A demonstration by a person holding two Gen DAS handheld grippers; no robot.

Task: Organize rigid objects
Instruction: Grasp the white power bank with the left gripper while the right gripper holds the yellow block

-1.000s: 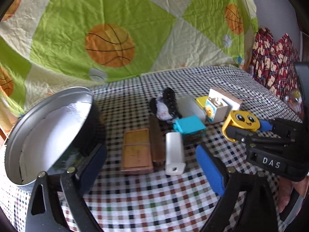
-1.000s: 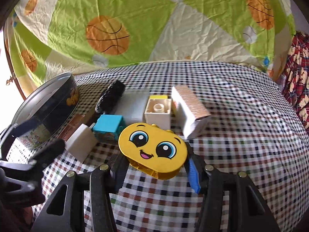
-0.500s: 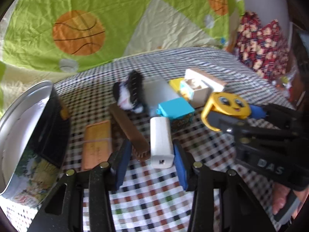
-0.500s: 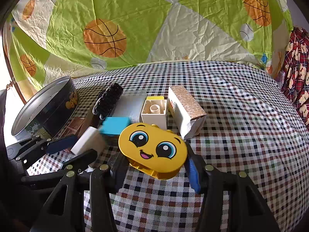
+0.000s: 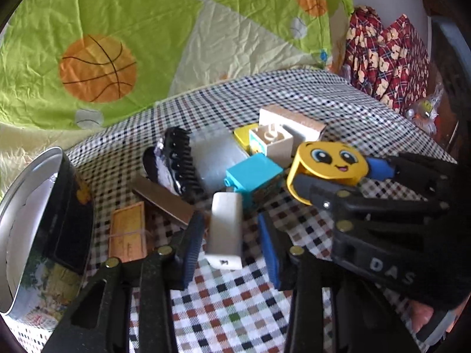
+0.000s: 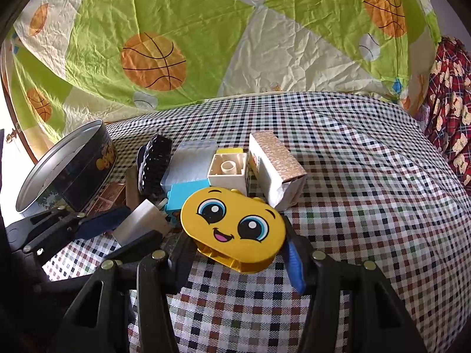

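My left gripper (image 5: 231, 220) is shut on a white charger block (image 5: 225, 232), which sits tilted between its blue pads just above the checked cloth. In the right wrist view the same gripper (image 6: 129, 229) and block (image 6: 141, 220) show at lower left. My right gripper (image 6: 238, 244) is shut on a yellow smiley-face block (image 6: 232, 226), held clear of the cloth; that block (image 5: 329, 161) also appears in the left wrist view. A pile lies ahead: cyan block (image 5: 253, 173), white hollow brick (image 5: 270, 141), black brush (image 5: 176, 158), clear box (image 5: 215, 156).
An open round tin (image 5: 70, 217) stands tilted at the left, its wall (image 6: 85, 173) dark. An orange flat piece (image 5: 128, 232) and a brown bar (image 5: 162, 200) lie beside it. A tan-topped white box (image 6: 276, 164) lies right of the pile. Basketball-print fabric (image 6: 153, 61) rises behind.
My left gripper moved forward and down over the white charger block, and its jaws closed from wide apart onto it. The right gripper kept still with the yellow block.
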